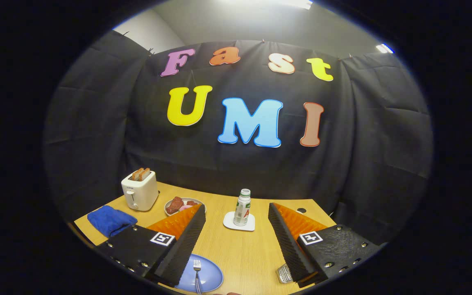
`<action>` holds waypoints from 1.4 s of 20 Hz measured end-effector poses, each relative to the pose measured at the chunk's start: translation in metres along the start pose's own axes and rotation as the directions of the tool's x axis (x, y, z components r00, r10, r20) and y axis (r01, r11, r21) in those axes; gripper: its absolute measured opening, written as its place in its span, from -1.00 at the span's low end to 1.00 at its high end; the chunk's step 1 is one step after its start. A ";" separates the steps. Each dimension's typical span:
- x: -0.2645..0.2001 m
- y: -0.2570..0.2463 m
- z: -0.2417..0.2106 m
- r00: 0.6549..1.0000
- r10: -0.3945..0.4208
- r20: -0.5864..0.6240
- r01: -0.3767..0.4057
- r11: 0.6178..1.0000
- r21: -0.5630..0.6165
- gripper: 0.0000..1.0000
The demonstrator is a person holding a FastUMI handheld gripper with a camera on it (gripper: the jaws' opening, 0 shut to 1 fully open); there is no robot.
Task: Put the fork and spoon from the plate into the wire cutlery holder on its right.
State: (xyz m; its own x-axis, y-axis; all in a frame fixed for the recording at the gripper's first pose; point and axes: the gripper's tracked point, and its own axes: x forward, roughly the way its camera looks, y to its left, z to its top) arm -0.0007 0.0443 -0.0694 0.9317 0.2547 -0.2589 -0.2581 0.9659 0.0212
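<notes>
A blue plate (207, 275) lies on the wooden table (240, 250) just inside my left finger, partly hidden under it. A fork (197, 273) rests on the plate, tines pointing away from me. The spoon is hidden. A corner of the wire cutlery holder (284, 273) peeks out beside my right finger. My gripper (237, 211) hangs above the table with its fingers wide apart and nothing between them.
Beyond the fingers a small bottle (242, 207) stands on a white coaster (239, 222). A white toaster (139, 190) with toast, a bowl of food (182, 205) and a folded blue cloth (111, 220) sit at the left back. A dark hole (301, 210) marks the tabletop at right.
</notes>
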 end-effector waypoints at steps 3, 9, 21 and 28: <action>0.002 0.016 -0.015 0.997 0.053 -0.049 -0.054 0.998 -0.019 0.89; 0.007 0.046 -0.062 0.968 0.151 -0.199 -0.161 0.986 -0.035 0.89; 0.003 0.072 -0.180 0.792 0.212 -0.573 -0.274 0.961 -0.024 0.90; -0.016 0.083 -0.237 0.650 0.216 -0.729 -0.339 0.941 -0.023 0.90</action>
State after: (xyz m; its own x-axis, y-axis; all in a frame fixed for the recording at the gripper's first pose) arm -0.0970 0.1092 -0.2923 0.3633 0.3396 -0.8675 -0.5642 0.8212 0.0852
